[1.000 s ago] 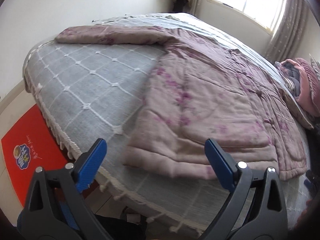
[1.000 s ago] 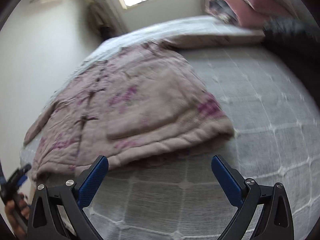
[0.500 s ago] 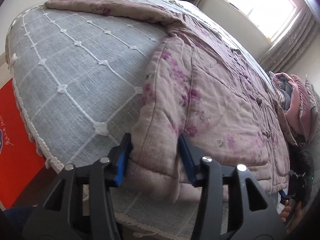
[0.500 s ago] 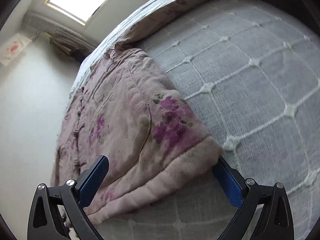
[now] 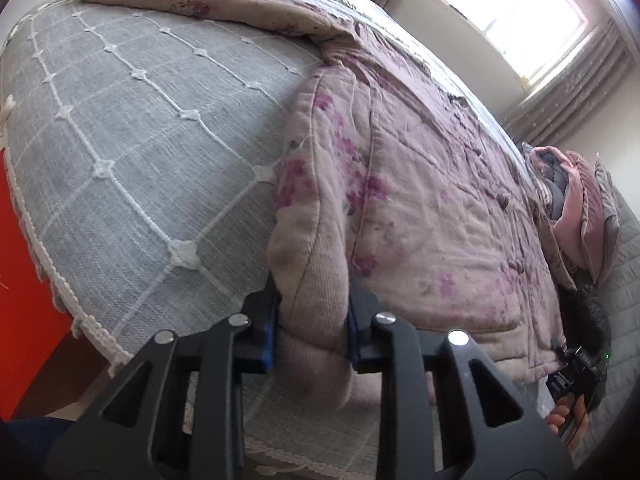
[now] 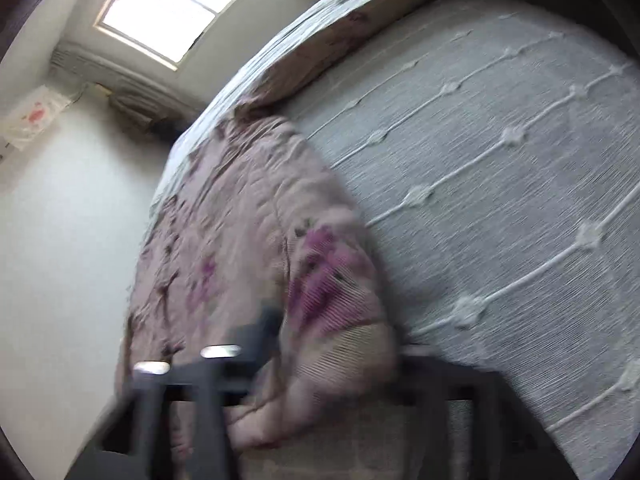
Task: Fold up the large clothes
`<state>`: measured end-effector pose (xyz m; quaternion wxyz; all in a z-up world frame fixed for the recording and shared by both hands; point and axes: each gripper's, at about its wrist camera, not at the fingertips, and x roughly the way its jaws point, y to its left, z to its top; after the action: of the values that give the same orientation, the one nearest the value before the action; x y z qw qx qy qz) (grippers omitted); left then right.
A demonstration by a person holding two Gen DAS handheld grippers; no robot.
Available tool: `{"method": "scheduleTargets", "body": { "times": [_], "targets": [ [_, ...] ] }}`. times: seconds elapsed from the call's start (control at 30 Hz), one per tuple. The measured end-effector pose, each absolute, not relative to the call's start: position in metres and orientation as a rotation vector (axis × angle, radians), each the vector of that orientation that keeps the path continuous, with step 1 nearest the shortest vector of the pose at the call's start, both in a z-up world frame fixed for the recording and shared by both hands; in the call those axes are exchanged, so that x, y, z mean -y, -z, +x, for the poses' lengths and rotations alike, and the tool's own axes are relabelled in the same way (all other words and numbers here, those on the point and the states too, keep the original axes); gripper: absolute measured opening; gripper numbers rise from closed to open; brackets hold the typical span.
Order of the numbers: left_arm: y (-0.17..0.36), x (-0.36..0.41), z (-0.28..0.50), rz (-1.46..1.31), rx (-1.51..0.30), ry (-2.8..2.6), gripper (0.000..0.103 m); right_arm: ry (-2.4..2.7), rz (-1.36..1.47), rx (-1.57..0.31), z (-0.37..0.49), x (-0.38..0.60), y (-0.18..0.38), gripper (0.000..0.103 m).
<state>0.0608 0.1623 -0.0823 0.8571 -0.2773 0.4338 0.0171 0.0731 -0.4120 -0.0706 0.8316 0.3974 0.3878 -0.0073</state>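
A large padded pink jacket with purple flowers [image 5: 420, 200] lies spread on a bed with a grey cover [image 5: 132, 148]. My left gripper [image 5: 312, 320] is shut on the jacket's near left hem corner. In the right wrist view, which is blurred, my right gripper [image 6: 332, 364] is shut on the jacket's [image 6: 248, 240] other hem corner at the bed's near edge. The right gripper also shows in the left wrist view [image 5: 576, 372], at the hem's far end.
A pile of pink and grey bedding [image 5: 576, 208] sits at the bed's right end. A window [image 5: 508, 16] with curtains is behind the bed. A red mat [image 5: 20, 264] lies on the floor at left. The bed cover [image 6: 500, 200] stretches right of the jacket.
Both grippers have closed on the jacket's hem corners. The left tightened its hold; the right went from open around the corner to shut on it.
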Motion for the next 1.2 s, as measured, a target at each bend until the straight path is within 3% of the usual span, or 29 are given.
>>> {"method": "scheduleTargets", "body": {
  "times": [0.13, 0.27, 0.37, 0.5, 0.53, 0.6, 0.67, 0.73, 0.8, 0.83, 0.87, 1.0, 1.1, 1.2],
  "targets": [
    [0.050, -0.184, 0.040, -0.695, -0.760, -0.001, 0.020, -0.022, 0.800, -0.732, 0.059, 0.403, 0.047, 0.018],
    [0.017, -0.206, 0.009, -0.772, -0.773, 0.028, 0.019, -0.138, 0.776, -0.625, 0.016, 0.382, -0.006, 0.011],
    [0.001, -0.205, -0.018, -0.730, -0.757, -0.009, 0.019, -0.165, 0.763, -0.581, -0.018, 0.368, -0.029, 0.011],
    [0.010, -0.201, 0.003, -0.632, -0.817, -0.099, 0.028, -0.048, 0.660, -0.675, -0.010, 0.361, -0.015, 0.013],
    [0.015, -0.202, 0.006, -0.627, -0.849, -0.125, 0.030, -0.016, 0.644, -0.734, -0.003, 0.365, -0.004, 0.019],
    [0.017, -0.210, 0.002, -0.643, -0.870, -0.136, 0.031, 0.050, 0.701, -0.841, 0.000, 0.383, 0.022, 0.020],
    [0.003, -0.218, -0.005, -0.631, -0.822, -0.150, 0.043, 0.064, 0.826, -0.769, -0.012, 0.408, 0.026, 0.026],
    [-0.019, -0.223, -0.013, -0.613, -0.723, -0.189, 0.062, 0.136, 0.851, -0.697, -0.022, 0.427, 0.015, 0.027],
    [-0.039, -0.218, -0.007, -0.583, -0.653, -0.199, 0.071, 0.170, 0.816, -0.654, -0.017, 0.438, -0.001, 0.033],
    [-0.047, -0.212, 0.005, -0.561, -0.646, -0.172, 0.075, 0.151, 0.807, -0.652, -0.009, 0.441, -0.006, 0.046],
    [-0.053, -0.202, 0.020, -0.531, -0.665, -0.134, 0.076, 0.132, 0.807, -0.648, -0.001, 0.443, -0.010, 0.053],
    [-0.068, -0.151, 0.076, -0.465, -0.723, -0.024, 0.079, 0.149, 0.737, -0.626, 0.038, 0.442, -0.028, 0.053],
    [-0.071, -0.115, 0.115, -0.450, -0.766, 0.069, 0.083, 0.149, 0.686, -0.590, 0.058, 0.448, -0.041, 0.073],
    [-0.052, -0.077, 0.167, -0.449, -0.871, 0.156, 0.083, 0.158, 0.761, -0.631, 0.090, 0.470, -0.020, 0.076]
  ]
}}
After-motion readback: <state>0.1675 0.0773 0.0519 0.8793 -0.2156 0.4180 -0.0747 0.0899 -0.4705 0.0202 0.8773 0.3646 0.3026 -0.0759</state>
